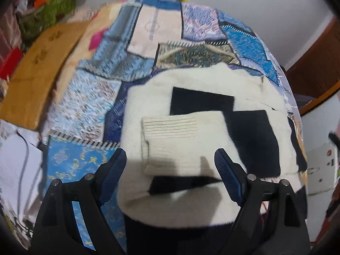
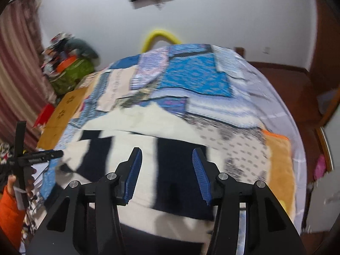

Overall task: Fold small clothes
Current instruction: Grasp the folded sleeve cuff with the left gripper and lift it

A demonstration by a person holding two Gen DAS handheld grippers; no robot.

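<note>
Both my left gripper point(image 1: 170, 165) and right gripper point(image 2: 166, 174) gape empty over the cream-and-black knitted sweater point(image 1: 212, 97) on the patchwork bedspread point(image 1: 102, 68); its folded ribbed sleeve point(image 1: 180, 136) could spring open if I snag it.

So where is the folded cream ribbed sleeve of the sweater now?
In the left wrist view, the folded cream ribbed sleeve lies on the cream and black sweater, in the middle of the picture, just ahead of the open left gripper, on the blue patchwork bedspread.
</note>
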